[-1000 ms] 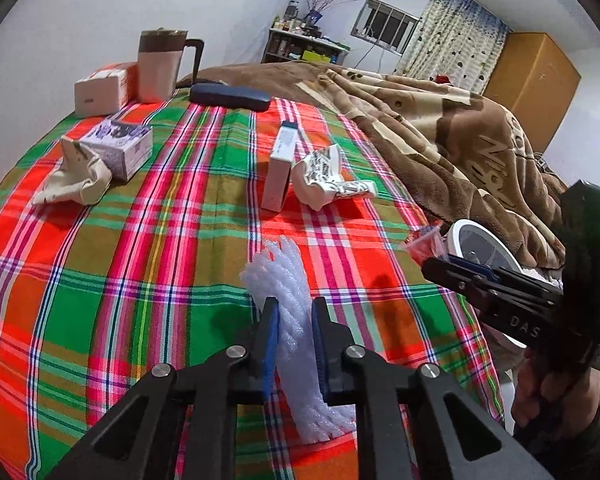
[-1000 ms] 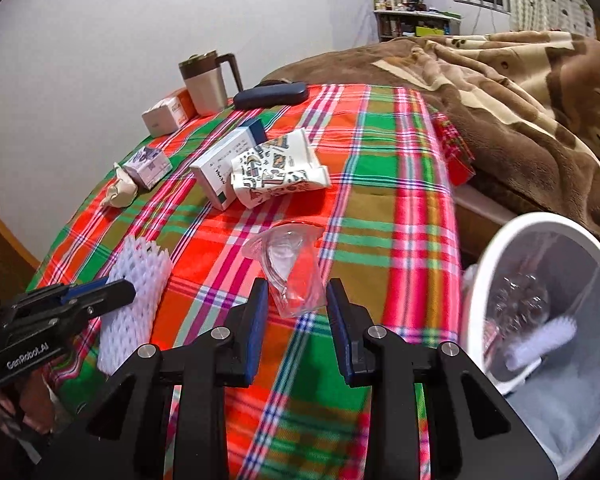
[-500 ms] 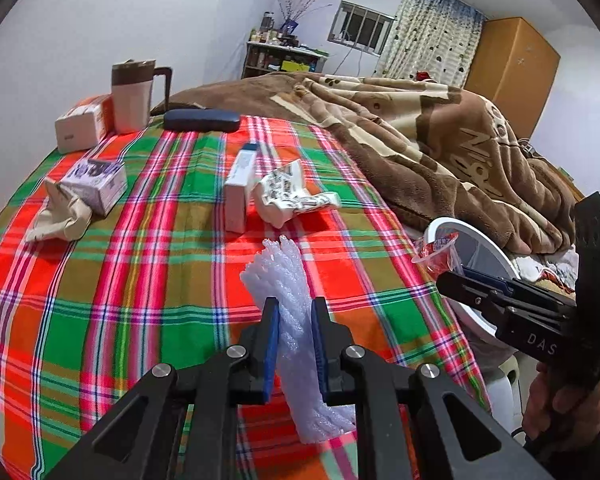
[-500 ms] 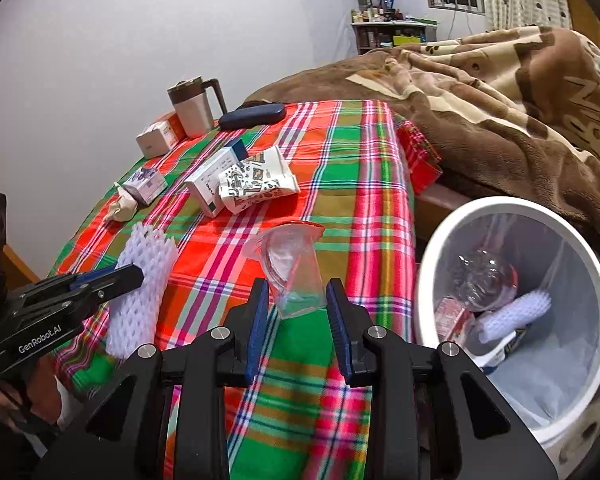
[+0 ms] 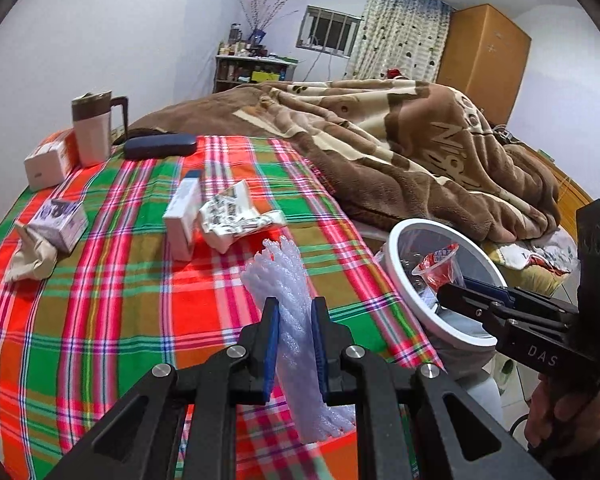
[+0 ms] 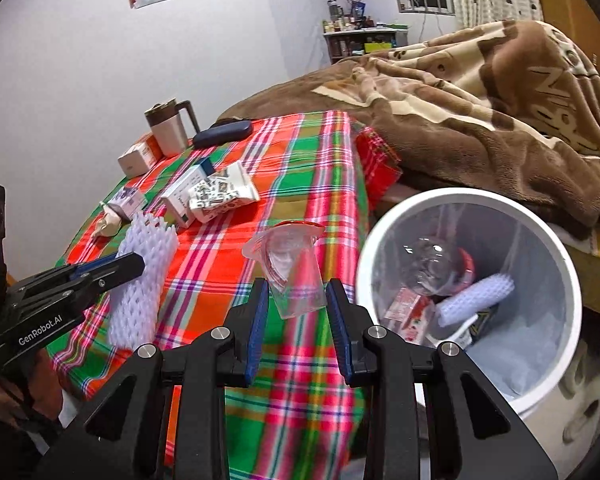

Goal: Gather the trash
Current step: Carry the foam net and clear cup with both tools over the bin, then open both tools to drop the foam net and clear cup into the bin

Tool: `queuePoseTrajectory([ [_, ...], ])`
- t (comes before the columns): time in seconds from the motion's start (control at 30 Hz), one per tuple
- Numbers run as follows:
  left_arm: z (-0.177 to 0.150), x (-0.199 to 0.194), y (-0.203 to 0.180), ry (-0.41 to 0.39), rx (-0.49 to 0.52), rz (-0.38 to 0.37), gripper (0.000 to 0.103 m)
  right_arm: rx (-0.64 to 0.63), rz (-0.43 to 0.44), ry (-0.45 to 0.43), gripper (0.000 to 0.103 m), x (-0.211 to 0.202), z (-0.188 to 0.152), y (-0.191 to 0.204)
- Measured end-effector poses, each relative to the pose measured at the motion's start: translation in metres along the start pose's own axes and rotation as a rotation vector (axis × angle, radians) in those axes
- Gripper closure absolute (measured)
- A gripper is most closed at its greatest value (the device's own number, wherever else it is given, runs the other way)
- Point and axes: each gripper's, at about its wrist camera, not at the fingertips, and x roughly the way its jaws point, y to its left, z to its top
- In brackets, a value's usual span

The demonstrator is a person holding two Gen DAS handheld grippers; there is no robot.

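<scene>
My left gripper (image 5: 293, 344) is shut on a white foam fruit net (image 5: 288, 292) and holds it above the plaid tablecloth (image 5: 112, 304). It also shows in the right wrist view (image 6: 142, 276). My right gripper (image 6: 298, 328) is shut on a clear plastic cup (image 6: 294, 268) with a red peeled lid, just left of the white trash bin (image 6: 568, 280). In the left wrist view the cup (image 5: 440, 268) hangs over the bin's rim (image 5: 404, 232). The bin holds a clear bottle (image 6: 432, 264), a foam net and wrappers. A printed crumpled wrapper (image 5: 236, 220) lies on the table.
On the table stand a white carton (image 5: 184, 220), a purple box (image 5: 62, 220), a beige rag (image 5: 32, 256), a mug (image 5: 92, 128), a small box (image 5: 48, 164) and a dark case (image 5: 160, 146). A bed with a brown blanket (image 5: 400, 148) lies beyond.
Both grippers have risen and moved right with their loads. The cup has come from over the table to beside and over the bin's rim. The foam net is lifted off the cloth.
</scene>
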Motion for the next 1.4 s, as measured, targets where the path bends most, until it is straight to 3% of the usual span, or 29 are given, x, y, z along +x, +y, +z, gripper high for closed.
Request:
queuePoseTrajectory([
  [0.73, 0.022, 0.040, -0.085, 0.030, 0.140, -0.184, 0.087, 0.156, -0.142, -0.017, 0.072, -0.028, -0.020, -0.073],
  [1.1, 0.026, 0.072, -0.128, 0.071, 0.204, -0.277, 0.087, 0.207, -0.178, 0.015, 0.072, -0.027, -0.029, -0.096],
  [1.4, 0.023, 0.107, -0.142, 0.131, 0.200, -0.323, 0.087, 0.242, -0.200, 0.058, 0.072, -0.023, -0.036, -0.111],
])
